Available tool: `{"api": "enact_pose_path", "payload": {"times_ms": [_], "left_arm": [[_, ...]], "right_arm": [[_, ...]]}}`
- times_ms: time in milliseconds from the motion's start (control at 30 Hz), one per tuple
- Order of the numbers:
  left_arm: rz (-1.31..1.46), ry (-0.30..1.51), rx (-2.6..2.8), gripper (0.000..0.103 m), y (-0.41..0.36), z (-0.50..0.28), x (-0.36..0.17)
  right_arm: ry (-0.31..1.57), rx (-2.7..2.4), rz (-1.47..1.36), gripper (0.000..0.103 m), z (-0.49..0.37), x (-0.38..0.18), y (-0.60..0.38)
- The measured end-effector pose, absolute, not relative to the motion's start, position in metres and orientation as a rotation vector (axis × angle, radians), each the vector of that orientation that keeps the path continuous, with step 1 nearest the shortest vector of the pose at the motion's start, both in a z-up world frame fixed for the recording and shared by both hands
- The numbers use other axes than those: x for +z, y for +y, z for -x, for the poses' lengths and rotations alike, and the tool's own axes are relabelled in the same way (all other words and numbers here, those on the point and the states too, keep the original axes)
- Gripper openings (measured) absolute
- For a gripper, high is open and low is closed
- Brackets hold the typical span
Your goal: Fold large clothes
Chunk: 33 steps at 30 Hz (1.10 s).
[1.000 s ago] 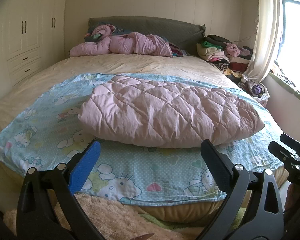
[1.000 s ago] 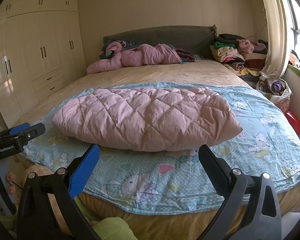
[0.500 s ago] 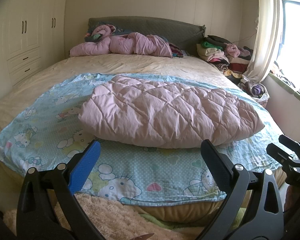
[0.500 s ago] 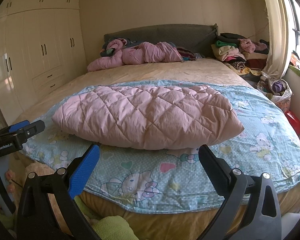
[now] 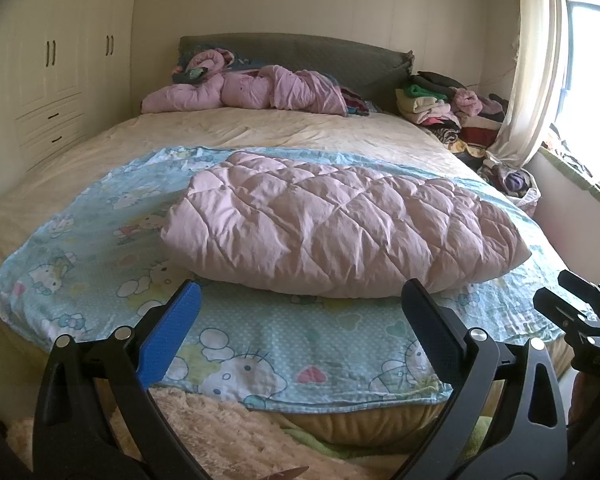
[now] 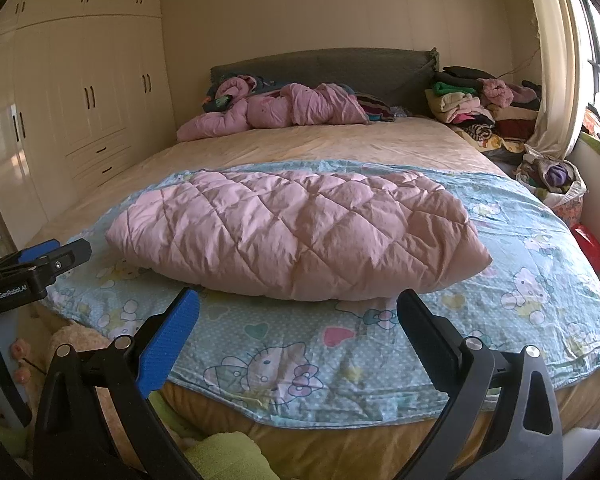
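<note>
Pink quilted garment (image 5: 340,232) — one, puffy, diamond-stitched, folded into a plump oblong lying on the blue cartoon-print sheet (image 5: 100,248) near the foot of the bed (image 5: 280,132). Its long axis runs across the bed, side to side. Beyond it, by the grey headboard (image 5: 300,52), one crumpled pink bundle (image 5: 252,92). Two grippers, both below the garment, clear of it: left gripper (image 5: 300,320) spread wide, empty; right gripper (image 6: 298,320) likewise spread, holding nothing — one blue finger, one black on each.
</note>
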<state>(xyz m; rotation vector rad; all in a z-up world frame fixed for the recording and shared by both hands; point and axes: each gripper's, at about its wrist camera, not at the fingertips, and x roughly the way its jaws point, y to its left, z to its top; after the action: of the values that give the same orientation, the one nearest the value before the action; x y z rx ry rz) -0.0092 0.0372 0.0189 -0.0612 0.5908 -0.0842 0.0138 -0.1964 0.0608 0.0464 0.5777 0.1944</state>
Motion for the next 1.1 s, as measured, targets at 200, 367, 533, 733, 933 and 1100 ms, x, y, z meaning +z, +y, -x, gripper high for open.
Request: {"api": "enact_pose_path", "payload": {"times_ms": [200, 367, 533, 733, 933, 1100], "left_arm": [[0.062, 0.593, -0.082, 0.094, 0.039, 0.008, 0.019], [0.060, 0.597, -0.066, 0.094, 0.044, 0.007, 0.019], [0.063, 0.602, -0.052, 0.094, 0.045, 0.005, 0.017], [0.072, 0.613, -0.034, 0.094, 0.050, 0.005, 0.014], [0.082, 0.643, -0.004, 0.094, 0.059, 0.000, 0.006], [0.122, 0.686, 0.027, 0.094, 0.090, -0.011, -0.004]], "right_arm": [[0.584, 0.199, -0.041, 0.099, -0.013, 0.061, -0.195], [0.588, 0.200, -0.045, 0.099, -0.014, 0.060, -0.195], [0.588, 0.192, -0.040, 0.099, -0.012, 0.061, -0.196], [0.607, 0.179, -0.036, 0.099, -0.017, 0.058, -0.196], [0.629, 0.122, -0.056, 0.099, -0.019, 0.053, -0.207], [0.681, -0.018, -0.098, 0.099, -0.018, 0.040, -0.242]]}}
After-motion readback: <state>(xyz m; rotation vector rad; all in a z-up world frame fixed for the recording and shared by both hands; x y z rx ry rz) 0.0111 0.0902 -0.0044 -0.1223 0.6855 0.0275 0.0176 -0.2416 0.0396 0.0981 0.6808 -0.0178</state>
